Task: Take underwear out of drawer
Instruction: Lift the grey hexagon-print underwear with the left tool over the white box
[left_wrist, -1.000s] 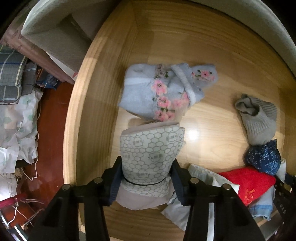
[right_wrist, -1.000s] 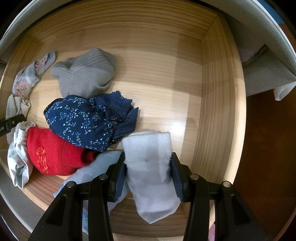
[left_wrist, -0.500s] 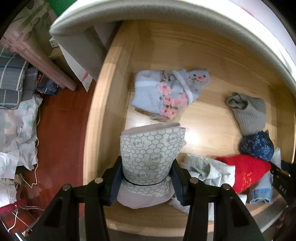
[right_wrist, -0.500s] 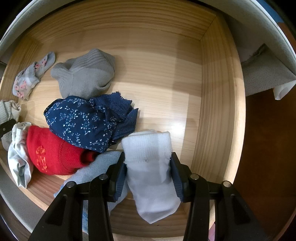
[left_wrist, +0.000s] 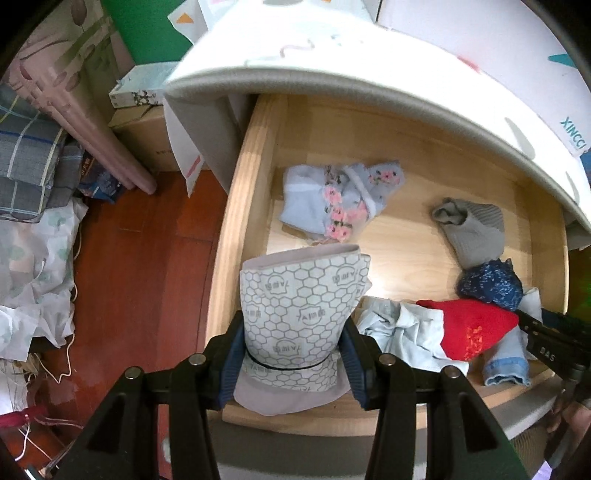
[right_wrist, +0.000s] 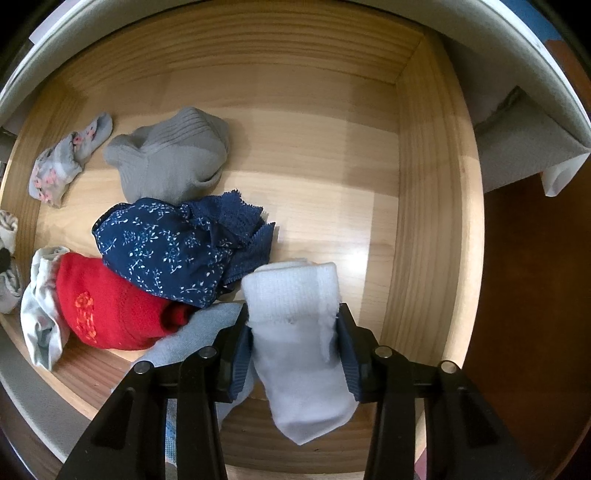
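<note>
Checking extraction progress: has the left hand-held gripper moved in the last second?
Yes. The left hand-held gripper, clamping the honeycomb-print underwear, has pulled back: the wooden drawer looks smaller and farther.

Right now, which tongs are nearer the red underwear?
Probably the right tongs; the red underwear lies just to their left. The left tongs sit farther off, with crumpled pale blue cloth between.

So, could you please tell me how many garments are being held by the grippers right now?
2. The left gripper clamps a honeycomb-print garment; the right gripper clamps a white garment. The other garments lie loose in the drawer.
</note>
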